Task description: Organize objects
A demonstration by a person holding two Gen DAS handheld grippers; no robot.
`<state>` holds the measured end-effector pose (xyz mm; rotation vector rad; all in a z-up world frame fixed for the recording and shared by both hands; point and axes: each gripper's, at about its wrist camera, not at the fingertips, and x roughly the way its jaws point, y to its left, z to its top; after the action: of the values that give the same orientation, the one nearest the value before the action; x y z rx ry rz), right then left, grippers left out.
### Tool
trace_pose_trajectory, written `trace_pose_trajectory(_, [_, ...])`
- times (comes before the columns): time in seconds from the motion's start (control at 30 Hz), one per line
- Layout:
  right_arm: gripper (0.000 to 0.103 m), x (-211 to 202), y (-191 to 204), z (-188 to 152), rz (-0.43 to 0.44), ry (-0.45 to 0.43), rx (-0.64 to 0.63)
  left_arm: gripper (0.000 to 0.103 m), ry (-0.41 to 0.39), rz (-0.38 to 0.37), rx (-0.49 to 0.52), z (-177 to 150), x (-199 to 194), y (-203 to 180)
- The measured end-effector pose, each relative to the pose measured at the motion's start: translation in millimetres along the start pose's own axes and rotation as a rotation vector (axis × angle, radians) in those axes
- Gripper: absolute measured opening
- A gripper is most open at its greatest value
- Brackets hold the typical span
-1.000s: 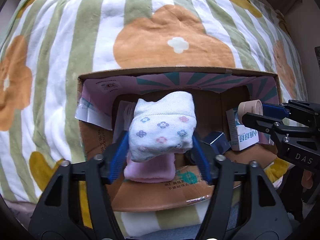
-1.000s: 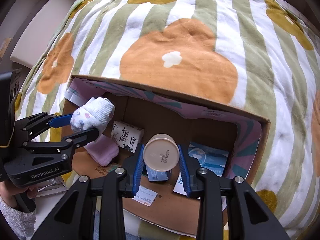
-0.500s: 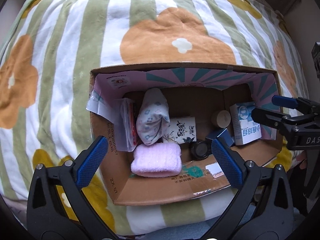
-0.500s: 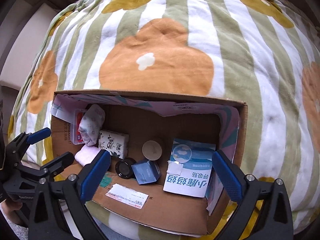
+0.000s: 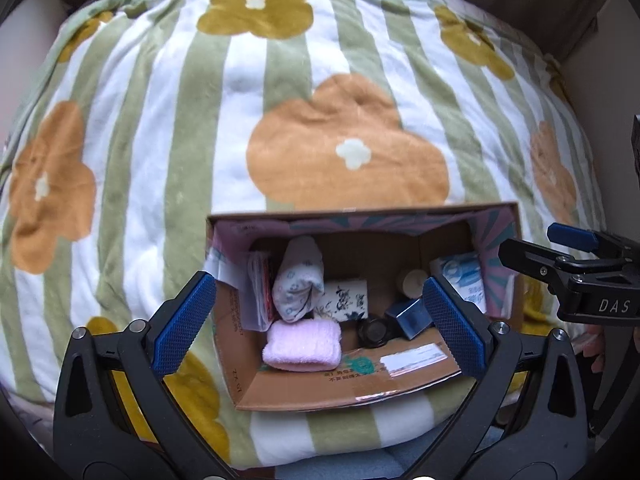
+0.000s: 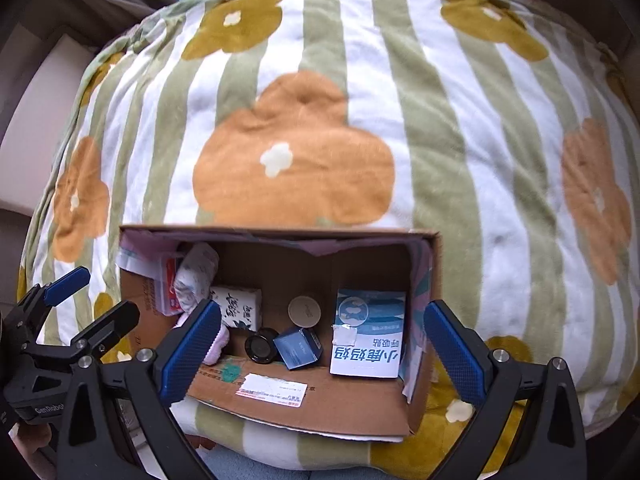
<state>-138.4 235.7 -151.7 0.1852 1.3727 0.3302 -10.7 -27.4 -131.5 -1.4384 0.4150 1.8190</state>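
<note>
An open cardboard box [image 5: 304, 394] [image 6: 296, 408] sits on a flowered blanket. Inside lie a white patterned sock [image 5: 298, 282] [image 6: 196, 274], a pink sock [image 5: 304, 346], a tissue pack [image 5: 346, 300] [image 6: 238, 306], a beige round jar [image 6: 305, 311] [image 5: 412, 280], a black lid [image 6: 262, 345], a dark blue small box [image 6: 298, 347] [image 5: 408, 318] and a white-blue carton [image 6: 368, 332]. My left gripper [image 5: 316, 316] is open and empty above the box's near side. My right gripper [image 6: 320, 346] is open and empty, also held back above the box.
The striped blanket with orange and yellow flowers [image 5: 344, 152] [image 6: 292, 152] covers a rounded cushion all around the box. A red-white packet [image 5: 260, 284] stands at the box's left wall. The other gripper shows at each view's edge [image 5: 580, 276] [image 6: 60, 332].
Both grippers opened, letting go of the white sock and the beige jar into the box, then pulled back and up away from the box.
</note>
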Motion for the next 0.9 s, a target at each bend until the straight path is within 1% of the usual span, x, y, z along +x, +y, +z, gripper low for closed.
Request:
trace_pose_trajectory(0.27, [0.101,-60,4,9,-0.032,-0.093,0.008,0.103,-0.108,-0.012,0.011,29,-61,-8])
trace_pose_trajectory(0.47, [0.101,-92,0,8,-0.077,-0.161,0.017,0.103,-0.178,0.036,-0.01,35,-96,-2])
trace_pose_trajectory(0.6, [0.101,-101,0,7,-0.1,-0.199,0.014,0.103,-0.205,0.046,-0.023,31,-103,2])
trace_pose_trajectory(0.9, [0.101,-107,5,10,-0.112,-0.241,-0.009,0.103,-0.217,0.056,-0.034,28,-103,6])
